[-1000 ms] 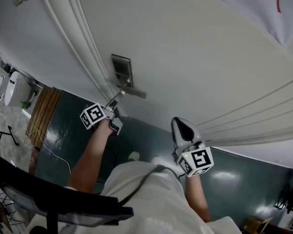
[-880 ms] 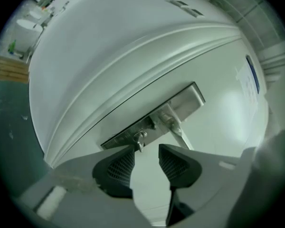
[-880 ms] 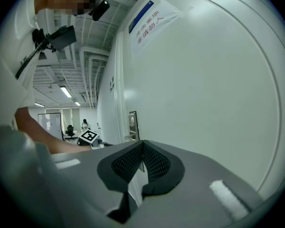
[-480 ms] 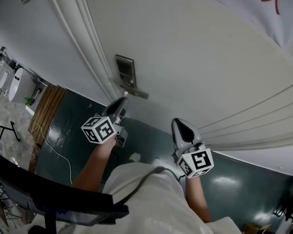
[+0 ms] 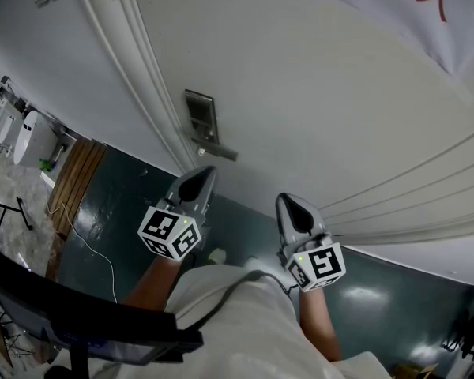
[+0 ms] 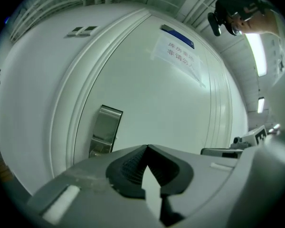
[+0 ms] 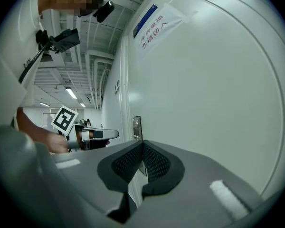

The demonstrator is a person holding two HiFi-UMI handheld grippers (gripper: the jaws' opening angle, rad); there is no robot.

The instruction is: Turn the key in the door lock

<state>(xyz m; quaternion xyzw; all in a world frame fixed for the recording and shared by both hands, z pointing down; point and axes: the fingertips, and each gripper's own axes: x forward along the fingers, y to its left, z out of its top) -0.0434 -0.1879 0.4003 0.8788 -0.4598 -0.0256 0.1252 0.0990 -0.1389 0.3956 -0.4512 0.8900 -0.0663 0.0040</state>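
A steel lock plate (image 5: 199,117) with a lever handle (image 5: 216,150) sits on the white door (image 5: 316,93); in the left gripper view the plate (image 6: 106,128) shows up and left of the jaws. Any key in it is too small to make out. My left gripper (image 5: 201,180) hangs below the handle, apart from it, its jaws shut with nothing between them (image 6: 146,147). The right gripper (image 5: 292,208) is held beside it facing the door, also shut and empty (image 7: 142,142). From the right gripper view, the left gripper (image 7: 97,136) shows level in front of the lock.
A paper sign (image 5: 426,6) with red print is fixed higher on the door. The door frame's mouldings (image 5: 134,69) run left of the lock. A wooden panel (image 5: 71,184) and a white cable (image 5: 87,247) lie over the dark green surface at the left.
The left gripper pulled away from the lock toward me, rolled, and its jaws went from open to shut. The right gripper stayed put.
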